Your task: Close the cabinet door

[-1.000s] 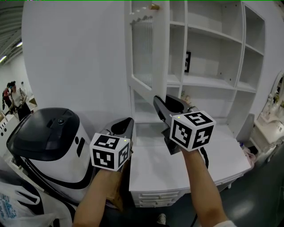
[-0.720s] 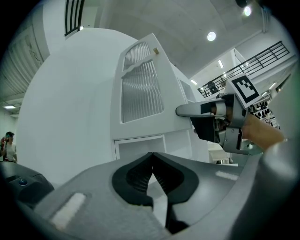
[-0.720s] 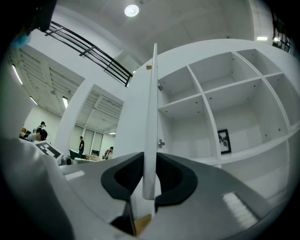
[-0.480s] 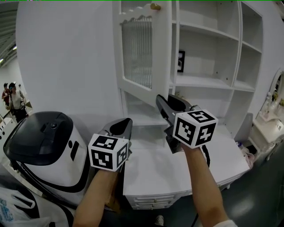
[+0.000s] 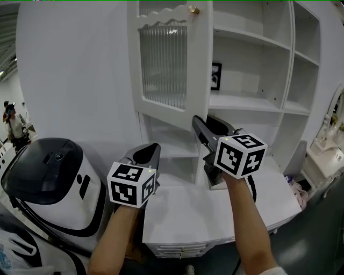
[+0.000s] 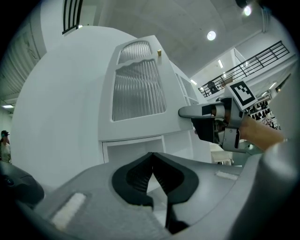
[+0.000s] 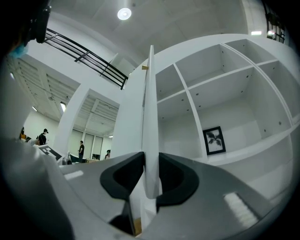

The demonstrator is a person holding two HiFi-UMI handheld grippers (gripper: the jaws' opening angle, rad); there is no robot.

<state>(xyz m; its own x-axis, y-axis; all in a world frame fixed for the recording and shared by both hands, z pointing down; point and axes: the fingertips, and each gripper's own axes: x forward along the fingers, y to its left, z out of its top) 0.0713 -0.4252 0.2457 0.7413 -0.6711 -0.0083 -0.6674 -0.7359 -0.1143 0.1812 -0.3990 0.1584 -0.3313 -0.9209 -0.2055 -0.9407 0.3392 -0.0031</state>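
The white cabinet door with its ribbed glass panel and gold knob stands partly open in front of the shelves. My right gripper has the door's lower free edge between its jaws; the pads press on it while the jaws ease slightly apart. In the left gripper view this right gripper meets the door at its right edge. My left gripper hangs to the left below the door, apart from it, shut with nothing in it.
Open white shelves hold a small framed picture. A white desktop with drawers lies beneath my arms. A white machine with a black lid stands at the left. People stand far off at the left edge.
The door has swung so that more of its glass front faces me, with the right gripper moving along on its edge. The left gripper drifted a little alongside.
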